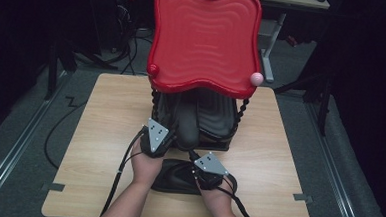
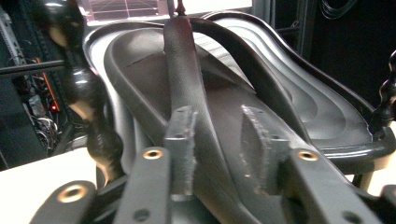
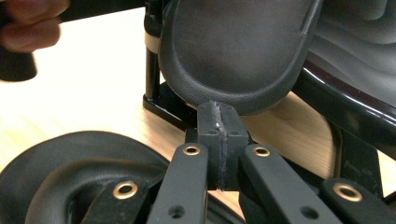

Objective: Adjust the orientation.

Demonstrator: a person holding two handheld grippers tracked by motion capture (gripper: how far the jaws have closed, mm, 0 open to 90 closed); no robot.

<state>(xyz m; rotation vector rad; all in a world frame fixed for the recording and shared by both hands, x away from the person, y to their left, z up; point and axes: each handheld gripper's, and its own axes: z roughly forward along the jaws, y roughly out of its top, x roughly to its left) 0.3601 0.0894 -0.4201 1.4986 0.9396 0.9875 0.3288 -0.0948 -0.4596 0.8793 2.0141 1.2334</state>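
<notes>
A black flip-flop (image 1: 187, 123) lies on the black lower tray (image 1: 220, 120) of a two-tier rack, its heel jutting over the front edge (image 3: 233, 51). My left gripper (image 1: 165, 137) reaches over that heel. Its jaws stand apart (image 2: 219, 140) with the flip-flop's strap (image 2: 184, 70) running between them, and the pads do not press on it. A second black flip-flop (image 1: 177, 175) lies on the table in front of the rack. My right gripper (image 1: 198, 165) hovers over it, pads shut together on nothing (image 3: 218, 121) and pointing at the first flip-flop's heel.
The rack's red wavy top tray (image 1: 204, 39) overhangs the lower tray, with a pink ball (image 1: 255, 78) and a red ball (image 1: 153, 69) at its front corners. Twisted black posts (image 2: 88, 102) stand at the corners. The wooden table (image 1: 104, 134) has bare room left and right.
</notes>
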